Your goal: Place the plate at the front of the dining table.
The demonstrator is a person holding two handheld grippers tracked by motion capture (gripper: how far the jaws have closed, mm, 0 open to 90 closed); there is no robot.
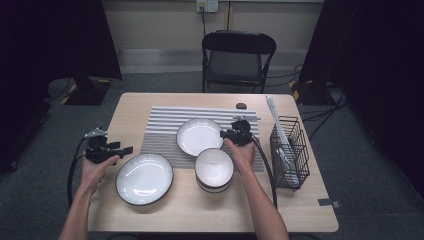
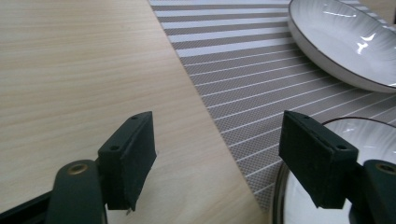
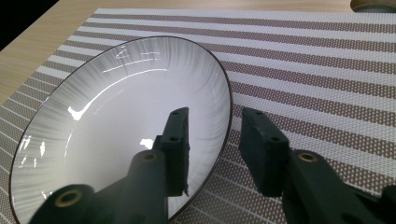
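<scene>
the small plate point(image 1: 199, 136) sits on the striped placemat point(image 1: 165, 120), and our right gripper point(image 1: 231, 134) straddles its near rim: one jaw over the white inside, the other outside over the mat. in the right gripper view the pads stand a little off the dark-edged rim point(image 3: 228, 116), so we judge the plate is resting on the mat, not pinched, with the jaws parted just enough to clear the edge.

our left gripper point(image 1: 126, 149) hovers at the left rim of the large plate point(image 1: 144, 178), which lies flat on the bare wooden table point(image 1: 200, 215) just off the mat. its jaws are spread wide with nothing between them; in the left gripper view that plate's rim point(image 2: 280, 186) shows beside the right jaw.

between our hands stands a stack of bowls point(image 1: 214, 170), the top one empty, partly over the mat's near edge. at the right, a black wire basket point(image 1: 289, 150) holds long pale items we cannot identify, leaning up out of it. a folding chair point(image 1: 238, 57) stands beyond the table.
</scene>
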